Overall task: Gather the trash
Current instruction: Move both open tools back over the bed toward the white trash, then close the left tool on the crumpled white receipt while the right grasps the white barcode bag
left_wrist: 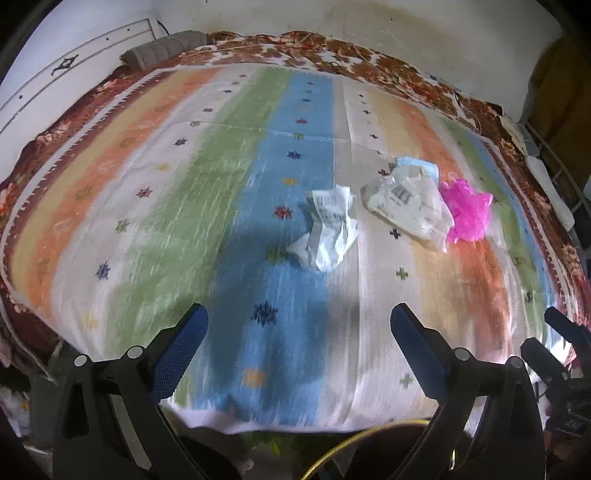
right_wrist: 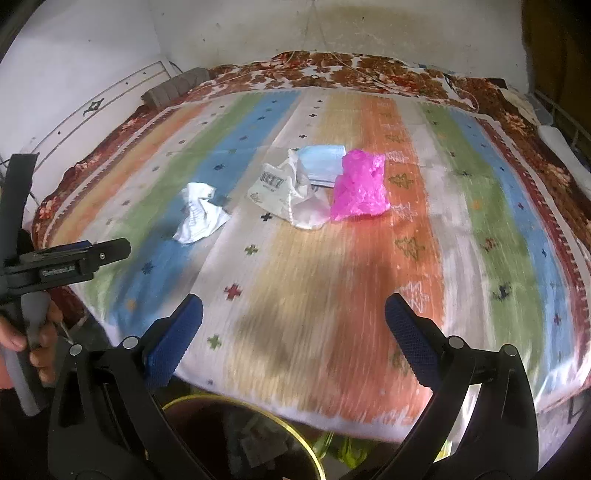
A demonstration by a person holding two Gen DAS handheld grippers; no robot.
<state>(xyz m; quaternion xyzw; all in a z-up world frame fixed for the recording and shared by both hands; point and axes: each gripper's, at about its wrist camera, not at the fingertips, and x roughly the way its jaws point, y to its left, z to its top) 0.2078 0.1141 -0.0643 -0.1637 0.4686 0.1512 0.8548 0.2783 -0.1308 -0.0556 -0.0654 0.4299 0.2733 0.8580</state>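
Trash lies on a striped bedspread [left_wrist: 184, 192] [right_wrist: 480, 221]: a crumpled white paper [left_wrist: 327, 230] [right_wrist: 199, 214], a crumpled printed white wrapper [left_wrist: 410, 206] [right_wrist: 284, 192], a light blue face mask [left_wrist: 417, 164] [right_wrist: 323, 162] behind it, and a pink plastic bag [left_wrist: 467, 210] [right_wrist: 360, 186]. My left gripper [left_wrist: 299, 321] is open and empty, above the bed's near edge, short of the paper. My right gripper [right_wrist: 293, 312] is open and empty, also near the front edge, short of the pile. The left gripper also shows from the side in the right wrist view [right_wrist: 74, 254].
A round bin with a gold rim [right_wrist: 258, 424] [left_wrist: 354, 450] stands on the floor below the bed's front edge. A grey pillow [left_wrist: 162, 48] [right_wrist: 173, 86] lies at the far left corner. White walls [left_wrist: 406, 26] stand behind the bed.
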